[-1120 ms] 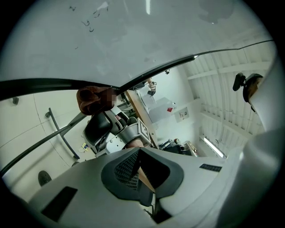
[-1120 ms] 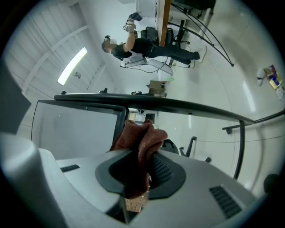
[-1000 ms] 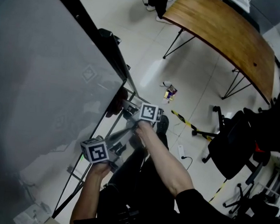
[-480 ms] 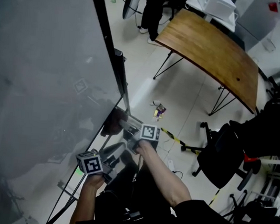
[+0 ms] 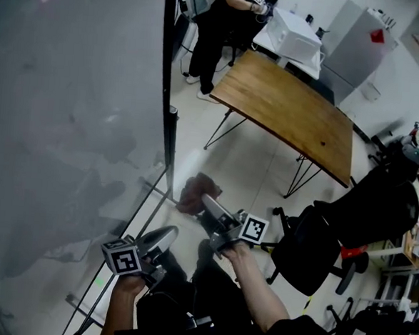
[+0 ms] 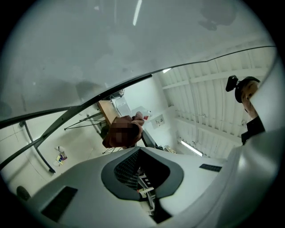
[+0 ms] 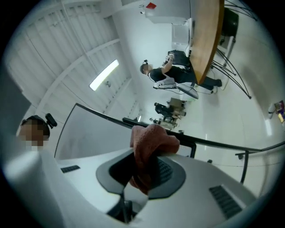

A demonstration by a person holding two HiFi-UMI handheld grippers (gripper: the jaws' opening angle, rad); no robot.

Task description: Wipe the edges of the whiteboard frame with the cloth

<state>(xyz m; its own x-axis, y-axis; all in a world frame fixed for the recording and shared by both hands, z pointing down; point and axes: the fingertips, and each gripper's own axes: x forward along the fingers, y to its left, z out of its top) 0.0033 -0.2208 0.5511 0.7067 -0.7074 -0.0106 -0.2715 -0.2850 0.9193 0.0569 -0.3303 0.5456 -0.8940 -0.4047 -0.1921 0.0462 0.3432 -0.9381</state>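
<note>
Head view: whiteboard [image 5: 70,118] fills the left. Its black frame [image 5: 165,88] runs down as a vertical edge to a lower corner, where a bottom rail slants off down-left. Right gripper [image 5: 210,205] has its fingers clenched on the reddish-brown cloth [image 5: 196,191]. Right gripper view confirms it, w/ a wad pinched btw the pads and a bunch bulging out past the tips. Cloth sits just beside that lower corner of the frame, on its outer side; can't tell if it's touching the edge or just off it. Left gripper [image 5: 168,232] is lower and nearer the person, beside the bottom rail. Per left gripper view its fingers look pressed together on nothing. Pose: right arm [image 5: 258,292] reaches fwd and up-left from the body, fingers aimed at the frame corner, marker cube facing up. Left hand [image 5: 131,279] is tucked in close, fingers pointing up-right, not on anything. Step in hand, prob.: get the cloth onto the frame edge at the corner and run along it. To do it well, press the bulging part of the cloth, not bare fingertips, onto the black edge. Wrap it round so front and side both get wiped, and clamp firm so the wad doesn't drag out. Go in one steady stroke along the edge, then the bottom rail. Wooden table [image 5: 285,111], chair [image 5: 326,236] and a person [image 5: 220,17] standing further back are well apart from the frame.
</note>
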